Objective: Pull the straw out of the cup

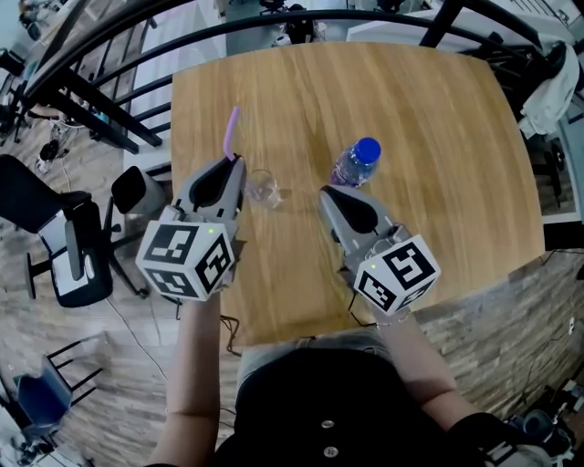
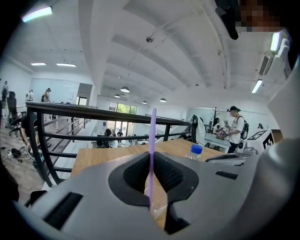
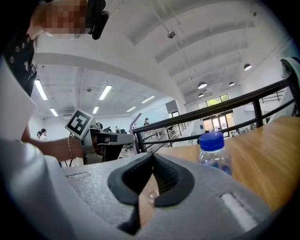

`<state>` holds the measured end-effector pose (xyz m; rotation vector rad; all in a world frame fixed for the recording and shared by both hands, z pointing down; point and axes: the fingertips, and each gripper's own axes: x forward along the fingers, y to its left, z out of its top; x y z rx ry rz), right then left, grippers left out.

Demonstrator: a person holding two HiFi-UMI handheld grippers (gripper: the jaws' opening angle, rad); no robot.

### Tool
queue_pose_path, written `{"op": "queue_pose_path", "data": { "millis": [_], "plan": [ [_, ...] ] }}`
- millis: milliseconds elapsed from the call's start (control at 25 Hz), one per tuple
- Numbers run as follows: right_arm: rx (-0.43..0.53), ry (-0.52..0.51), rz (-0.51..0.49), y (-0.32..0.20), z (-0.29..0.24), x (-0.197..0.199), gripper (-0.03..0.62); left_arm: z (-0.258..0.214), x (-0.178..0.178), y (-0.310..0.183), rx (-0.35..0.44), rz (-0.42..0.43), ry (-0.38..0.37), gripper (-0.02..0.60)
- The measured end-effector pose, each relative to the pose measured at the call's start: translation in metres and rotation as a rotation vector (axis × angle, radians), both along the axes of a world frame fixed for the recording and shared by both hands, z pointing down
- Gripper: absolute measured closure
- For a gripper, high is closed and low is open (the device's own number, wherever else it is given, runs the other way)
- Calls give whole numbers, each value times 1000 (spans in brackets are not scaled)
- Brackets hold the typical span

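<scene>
My left gripper (image 1: pixel 235 162) is shut on a thin purple straw (image 1: pixel 231 130), which sticks up and away from its tips. In the left gripper view the straw (image 2: pixel 152 136) stands upright between the pads, and its lower end reaches down toward the clear cup (image 2: pixel 158 206). I cannot tell whether the tip is still inside the rim. The cup (image 1: pixel 262 189) stands on the wooden table (image 1: pixel 411 109), just right of the left jaws. My right gripper (image 1: pixel 324 191) hovers right of the cup and apart from it. Its tips (image 3: pixel 152 159) are together with nothing held.
A clear water bottle with a blue cap (image 1: pixel 354 164) stands upright just beyond the right gripper. A black railing (image 1: pixel 274 23) runs behind the table's far edge. Office chairs (image 1: pixel 78 246) stand on the floor to the left. The near table edge is by my body.
</scene>
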<state>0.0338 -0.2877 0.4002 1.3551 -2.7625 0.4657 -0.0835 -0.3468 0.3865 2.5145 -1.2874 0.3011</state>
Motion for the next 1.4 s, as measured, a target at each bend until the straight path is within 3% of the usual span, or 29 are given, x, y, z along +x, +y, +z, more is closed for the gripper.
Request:
{"op": "queue_pose_path", "data": {
  "millis": [640,920,1400],
  "plan": [
    [52,-15,-31,25,-38,-10,595,-77,-30,27,190,-104,238,543],
    [77,-9,-55,34,-50,-19,595,-105,-48,41,260,-128,304,543],
    [135,-22,-92,49,-71,-27,595,-126,-52,85,384,-35,403,543]
  ]
}}
